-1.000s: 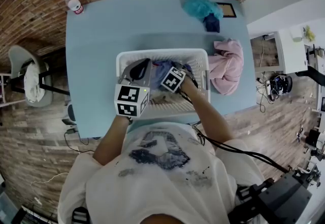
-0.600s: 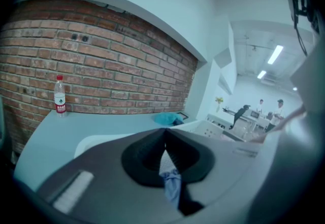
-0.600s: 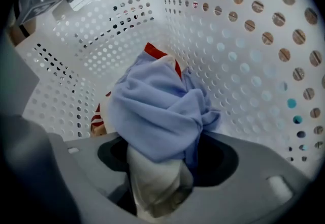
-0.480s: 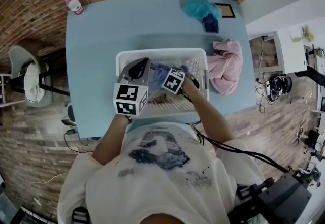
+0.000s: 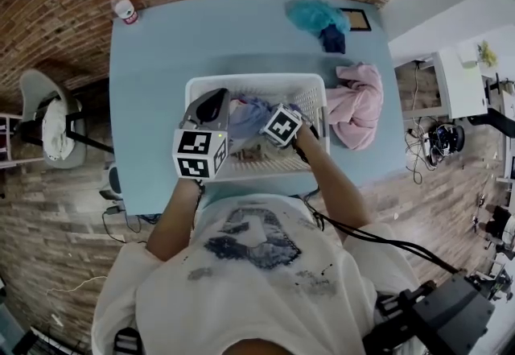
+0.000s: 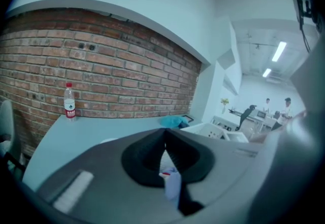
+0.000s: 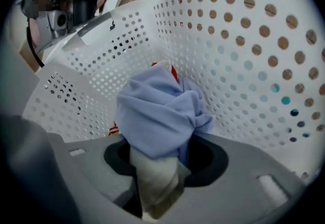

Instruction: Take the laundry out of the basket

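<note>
Fingers of the right gripper (image 7: 158,164) are closing on a bunched blue cloth (image 7: 160,111), low centre of its view, inside the white basket (image 7: 244,60). The left gripper (image 6: 165,149), fingers pressed together, hovers over the basket's left edge. In the head view the basket sits mid-frame on the blue table (image 5: 201,31), and a pink garment (image 5: 354,104) lies just right of it.

A white, dark-printed T-shirt (image 5: 265,273) is worn; the grey left gripper (image 6: 163,139) and right gripper (image 7: 158,177) are capped with black-and-white marker cubes (image 5: 197,154).
</note>
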Demonstrator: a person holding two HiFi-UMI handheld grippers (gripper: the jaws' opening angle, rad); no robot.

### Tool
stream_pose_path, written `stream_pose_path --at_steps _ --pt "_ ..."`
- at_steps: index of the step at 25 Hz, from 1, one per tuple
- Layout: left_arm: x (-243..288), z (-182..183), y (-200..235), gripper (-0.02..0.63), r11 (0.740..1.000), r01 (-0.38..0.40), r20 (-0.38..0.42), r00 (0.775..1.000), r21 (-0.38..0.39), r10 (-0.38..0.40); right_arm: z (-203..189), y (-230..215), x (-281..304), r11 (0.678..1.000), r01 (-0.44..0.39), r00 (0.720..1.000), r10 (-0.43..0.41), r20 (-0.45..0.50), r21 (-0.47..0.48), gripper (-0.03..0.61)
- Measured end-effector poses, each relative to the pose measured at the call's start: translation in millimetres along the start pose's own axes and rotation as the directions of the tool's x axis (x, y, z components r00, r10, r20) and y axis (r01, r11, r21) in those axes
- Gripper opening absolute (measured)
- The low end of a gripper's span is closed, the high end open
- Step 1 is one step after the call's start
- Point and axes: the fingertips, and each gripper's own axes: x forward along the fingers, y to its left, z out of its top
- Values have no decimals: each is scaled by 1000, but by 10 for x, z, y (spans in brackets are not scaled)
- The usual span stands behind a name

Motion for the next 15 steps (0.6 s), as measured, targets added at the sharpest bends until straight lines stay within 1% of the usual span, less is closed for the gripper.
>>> stream_pose_path --at_steps 3,6,10,15 --pt "-56 41 -11 -9 1000 -12 11 1000 7 11 160 12 -154 1000 5 996 -6 92 8 201" --pt "-128 96 -11 -9 999 -27 24 999 19 27 249 5 -355 999 31 987 -36 156 39 201" --pt "-225 195 15 -8 998 -58 51 997 28 56 374 10 -627 996 53 962 -71 262 73 201" --pt "-356 341 71 -8 995 -92 86 992 49 88 478 47 -933 990 75 929 -113 352 121 201"
